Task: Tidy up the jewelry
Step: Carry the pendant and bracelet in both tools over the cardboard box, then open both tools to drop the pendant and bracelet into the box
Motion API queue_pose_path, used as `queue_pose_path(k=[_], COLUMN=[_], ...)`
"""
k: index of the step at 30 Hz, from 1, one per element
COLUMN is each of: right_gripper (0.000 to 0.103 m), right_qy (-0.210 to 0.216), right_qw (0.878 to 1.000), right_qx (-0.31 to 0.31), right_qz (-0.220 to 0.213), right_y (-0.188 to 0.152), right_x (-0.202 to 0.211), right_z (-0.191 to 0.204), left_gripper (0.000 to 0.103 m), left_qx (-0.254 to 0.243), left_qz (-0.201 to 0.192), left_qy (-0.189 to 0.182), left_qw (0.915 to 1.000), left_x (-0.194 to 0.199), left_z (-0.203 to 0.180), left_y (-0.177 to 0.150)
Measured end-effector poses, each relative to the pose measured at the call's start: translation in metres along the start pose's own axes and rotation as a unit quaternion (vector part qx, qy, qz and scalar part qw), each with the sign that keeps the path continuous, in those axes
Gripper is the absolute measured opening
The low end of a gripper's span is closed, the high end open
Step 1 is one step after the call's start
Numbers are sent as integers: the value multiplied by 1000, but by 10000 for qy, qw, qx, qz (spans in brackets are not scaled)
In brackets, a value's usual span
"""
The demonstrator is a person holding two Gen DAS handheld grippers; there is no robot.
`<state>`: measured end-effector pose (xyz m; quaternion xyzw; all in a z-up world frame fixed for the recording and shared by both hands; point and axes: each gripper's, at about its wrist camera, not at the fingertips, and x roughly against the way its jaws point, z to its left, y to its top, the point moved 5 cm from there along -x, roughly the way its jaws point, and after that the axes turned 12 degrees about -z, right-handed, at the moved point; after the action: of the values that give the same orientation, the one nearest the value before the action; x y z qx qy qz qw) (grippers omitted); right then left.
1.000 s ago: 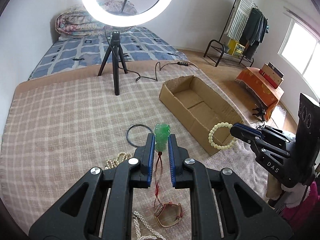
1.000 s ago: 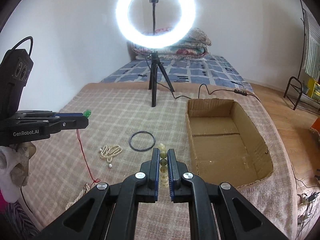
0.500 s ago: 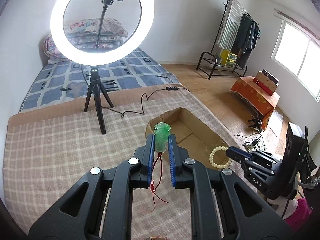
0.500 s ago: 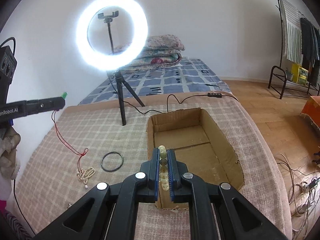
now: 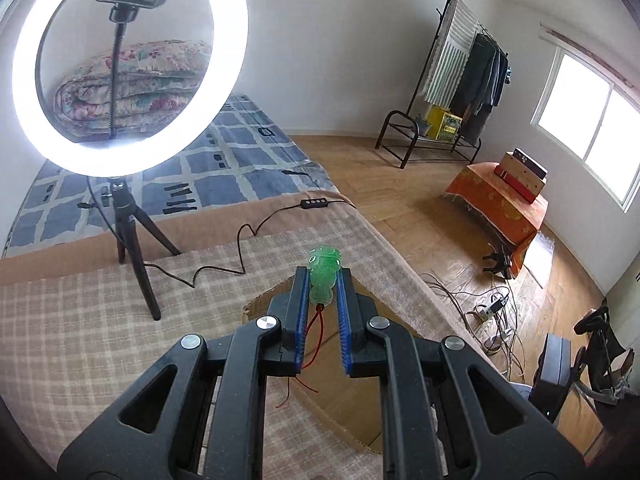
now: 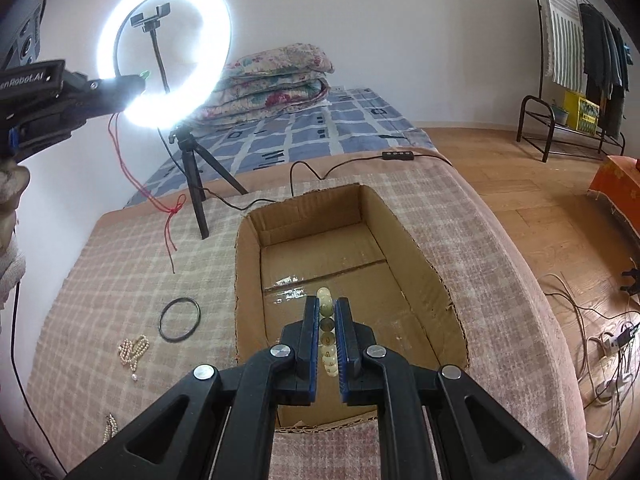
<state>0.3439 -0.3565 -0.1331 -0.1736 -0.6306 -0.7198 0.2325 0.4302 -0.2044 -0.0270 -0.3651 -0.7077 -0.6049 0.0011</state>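
My left gripper (image 5: 323, 280) is shut on a green jade pendant (image 5: 325, 273) whose red cord (image 5: 314, 332) hangs below; it is held high above the checked cloth. In the right wrist view the left gripper (image 6: 142, 77) is at upper left with the red cord (image 6: 132, 172) dangling. My right gripper (image 6: 328, 308) is shut on a pale bead bracelet (image 6: 326, 304) and hovers over the open cardboard box (image 6: 416, 240). A black ring (image 6: 179, 319) and a pearl strand (image 6: 134, 352) lie on the cloth left of the box.
A lit ring light on a tripod (image 6: 192, 176) stands behind the box, its cable (image 6: 304, 168) trailing across the cloth. More pearls (image 6: 110, 436) lie at the lower left. The bed edge drops to a wooden floor with cables (image 6: 608, 340) on the right.
Both grippers have risen and moved toward the box. The right gripper with the bracelet is now over the box's inside. The left gripper lifted the pendant higher, its cord clear of the cloth.
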Motion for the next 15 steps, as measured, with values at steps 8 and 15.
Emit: queue_pose_path(k=[8, 15], right_gripper=[5, 6], right_qy=[-120, -220], right_qw=[9998, 9991], right_qx=[-25, -33], right_qz=[136, 364], right_y=[-5, -16], right_x=[-5, -12], right_z=[-8, -17], left_gripper=[12, 12], left_qx=[120, 167], left_qz=[302, 654], left_qy=[-59, 69], left_qw=[9995, 9977], left_x=[-49, -81], left_z=[-14, -11], left_y=[-25, -56])
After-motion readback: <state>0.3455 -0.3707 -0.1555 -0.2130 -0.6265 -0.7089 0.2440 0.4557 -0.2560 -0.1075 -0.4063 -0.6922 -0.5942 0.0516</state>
